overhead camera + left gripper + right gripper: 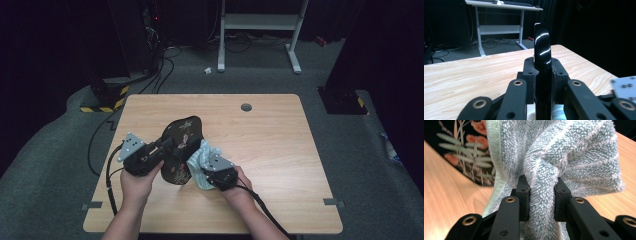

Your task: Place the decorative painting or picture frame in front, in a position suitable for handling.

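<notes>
Lacquer tray [181, 150]: high view, held tilted on edge above the tabletop [270, 145] by left tongs [161, 146]; right tongs [206, 161] press a pale-blue terry cloth [202, 155] to its face. Step: wiping, prob. midway. Nothing lies in the tray.
Left gripper view: tongs clamped on tray rim [542, 50].
Right gripper view: tongs [541, 195] clamped on bunched cloth [564, 157]; tray [459, 150] behind. Next: sweep across w/ steady hold.

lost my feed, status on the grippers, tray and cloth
Left gripper shut on black tray's rim, tray tilted up. Right gripper shut on blue cloth at the tray. Nothing in the way.
</notes>
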### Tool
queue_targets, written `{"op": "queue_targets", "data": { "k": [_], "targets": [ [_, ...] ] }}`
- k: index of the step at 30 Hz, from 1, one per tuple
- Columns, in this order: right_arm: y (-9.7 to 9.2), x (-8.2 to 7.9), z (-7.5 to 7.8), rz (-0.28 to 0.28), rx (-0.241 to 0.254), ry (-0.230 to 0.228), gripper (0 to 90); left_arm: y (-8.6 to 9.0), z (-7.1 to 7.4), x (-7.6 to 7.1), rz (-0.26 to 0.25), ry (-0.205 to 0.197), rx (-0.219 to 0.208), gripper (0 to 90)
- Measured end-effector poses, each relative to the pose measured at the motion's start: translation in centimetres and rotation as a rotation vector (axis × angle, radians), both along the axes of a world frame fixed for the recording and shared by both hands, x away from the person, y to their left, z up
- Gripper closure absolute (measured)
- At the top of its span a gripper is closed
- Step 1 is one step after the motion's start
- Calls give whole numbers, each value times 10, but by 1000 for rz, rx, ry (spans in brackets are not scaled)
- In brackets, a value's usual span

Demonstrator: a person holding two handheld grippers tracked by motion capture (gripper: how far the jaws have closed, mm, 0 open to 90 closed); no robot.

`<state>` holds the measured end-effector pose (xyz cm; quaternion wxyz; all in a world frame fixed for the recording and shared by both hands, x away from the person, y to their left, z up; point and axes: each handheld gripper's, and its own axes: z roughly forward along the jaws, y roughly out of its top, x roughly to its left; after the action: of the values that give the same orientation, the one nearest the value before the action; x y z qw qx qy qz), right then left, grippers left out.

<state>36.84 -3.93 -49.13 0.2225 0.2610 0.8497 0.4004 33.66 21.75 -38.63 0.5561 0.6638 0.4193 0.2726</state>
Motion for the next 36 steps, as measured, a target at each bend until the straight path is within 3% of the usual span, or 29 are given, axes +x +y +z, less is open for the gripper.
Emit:
{"op": "queue_targets", "data": {
  "k": [4, 16, 22, 29, 36],
  "targets": [
    [-16, -9, -2, -21, 29, 7, 705, -4, -4, 1, 2, 5, 35, 714],
    [-39, -16, -8, -57, 80, 26, 707, 2, -33, -17, -8, 27, 38, 597],
    [-41, -14, -10, -84, 73, 31, 713, 3, -52, -23, -8, 68, 32, 595],
    [-40, -15, -11, -79, 71, 30, 722, 1, -72, -28, -20, 87, 38, 585],
    [-44, -15, -7, -73, 112, 30, 722, -8, -93, -29, -31, 112, 71, 575]
  ]
}}
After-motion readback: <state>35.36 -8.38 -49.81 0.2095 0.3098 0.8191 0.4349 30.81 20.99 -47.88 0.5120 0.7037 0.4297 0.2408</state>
